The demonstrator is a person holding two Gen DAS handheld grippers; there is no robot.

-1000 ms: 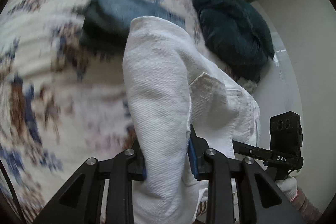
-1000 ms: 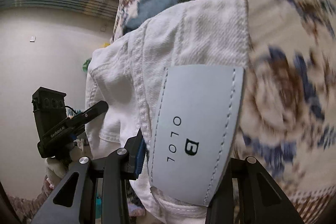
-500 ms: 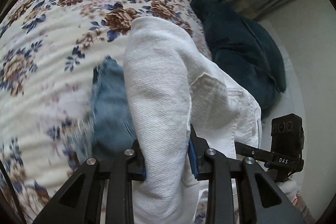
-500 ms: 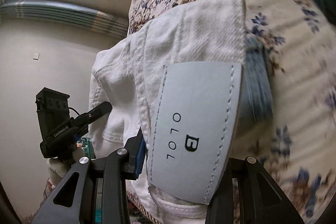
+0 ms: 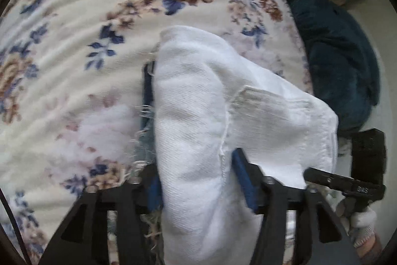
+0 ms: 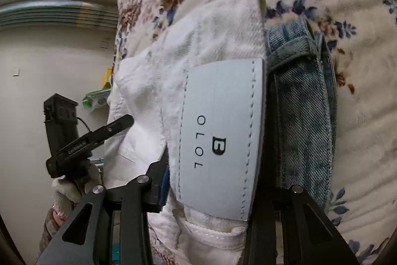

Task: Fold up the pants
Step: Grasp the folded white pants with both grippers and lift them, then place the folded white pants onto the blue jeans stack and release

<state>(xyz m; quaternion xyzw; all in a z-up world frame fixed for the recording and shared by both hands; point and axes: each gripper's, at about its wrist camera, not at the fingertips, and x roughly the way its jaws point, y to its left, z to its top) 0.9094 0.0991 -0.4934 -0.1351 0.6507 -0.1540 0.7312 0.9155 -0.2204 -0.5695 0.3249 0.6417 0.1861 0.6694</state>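
- Between both sets of fingers, the white pants (image 5: 198, 121) were held bunched, now low over the blue jeans (image 6: 302, 101) on the floral bed (image 5: 74, 41).
- Left gripper (image 5: 196, 180) and right gripper (image 6: 213, 180) stayed clamped; jeans at 3 o'clock, so set-down seemed near.

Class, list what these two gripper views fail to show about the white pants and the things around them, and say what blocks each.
- Left wrist view: most of the blue denim garment, hidden behind the folded white pants.
- Left wrist view: floral bedspread detail, blurred.
- Right wrist view: the right gripper fingers' contact, covered by the grey leather patch.
- Both views: the pants' legs, cut off by the lower edge.
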